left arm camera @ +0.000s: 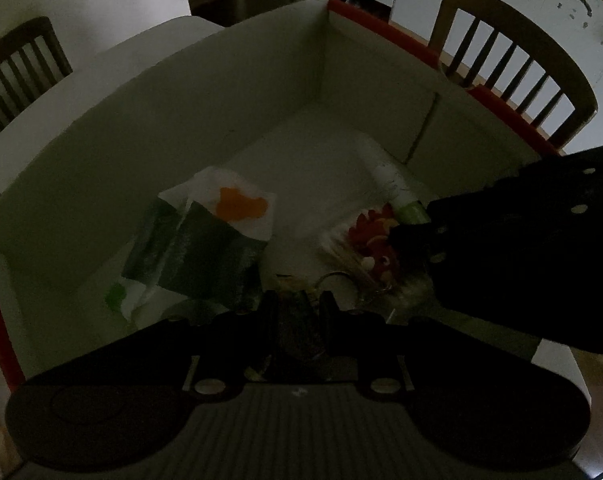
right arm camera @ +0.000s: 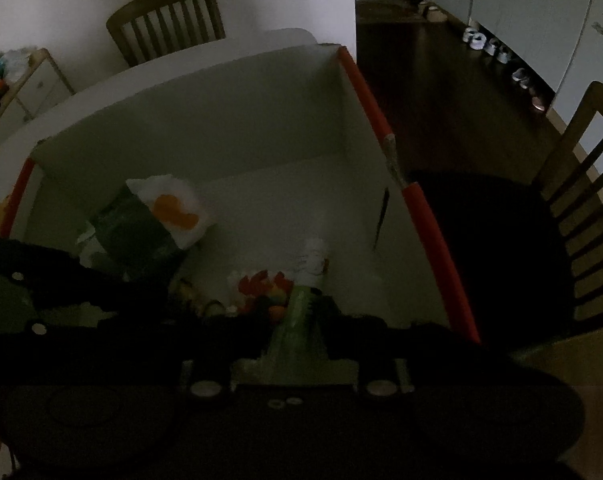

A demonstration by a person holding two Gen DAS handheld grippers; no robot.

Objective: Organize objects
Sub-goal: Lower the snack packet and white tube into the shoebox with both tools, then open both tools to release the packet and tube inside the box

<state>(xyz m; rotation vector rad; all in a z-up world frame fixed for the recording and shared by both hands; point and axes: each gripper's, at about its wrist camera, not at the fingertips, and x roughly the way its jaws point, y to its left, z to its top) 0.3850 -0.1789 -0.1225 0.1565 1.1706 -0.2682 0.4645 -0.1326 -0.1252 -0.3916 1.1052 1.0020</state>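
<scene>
With both tools low inside the red-edged box (right arm camera: 385, 128), the right tool (right arm camera: 297, 312) clenched the green-capped tube (right arm camera: 301, 304) and the left tool (left arm camera: 297, 312) clenched a dark object (left arm camera: 297, 332), each best lowered fully before release.

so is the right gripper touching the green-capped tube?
Touching. The right wrist view shows the right gripper with its fingers closed on the green-capped tube in the box.

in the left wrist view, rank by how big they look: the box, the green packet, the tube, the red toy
Largest to smallest:
1. box, by far
2. green packet
3. tube and red toy: look about alike, and the right gripper hides part of each, so I won't rank them.
</scene>
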